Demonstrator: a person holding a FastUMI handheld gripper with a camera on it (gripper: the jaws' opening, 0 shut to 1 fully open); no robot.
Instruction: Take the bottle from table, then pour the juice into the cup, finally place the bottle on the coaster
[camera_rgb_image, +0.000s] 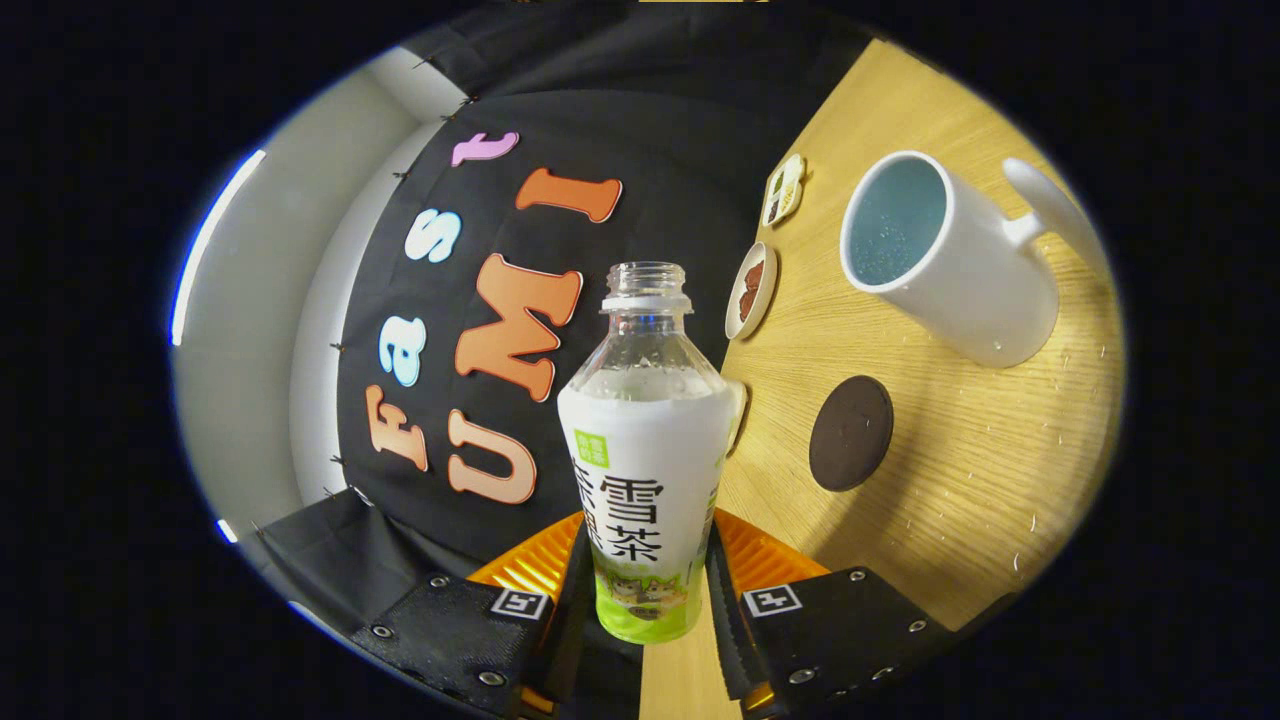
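Note:
My gripper is shut on the bottle, both fingers pressing its lower sides. The bottle is clear plastic with a white and green label and has no cap on its neck. The whole view is rolled, so the wooden table slants to the right of the bottle. A white mug with a pale blue inside and a handle stands on the table beyond and right of the bottle. A dark round coaster lies on the table between the bottle and the mug, closer to the fingers.
Two small decorated coasters lie near the table's far edge: a round one and a squarish one further off. The black booth cloth hangs behind the bottle, with a pale wall beyond it.

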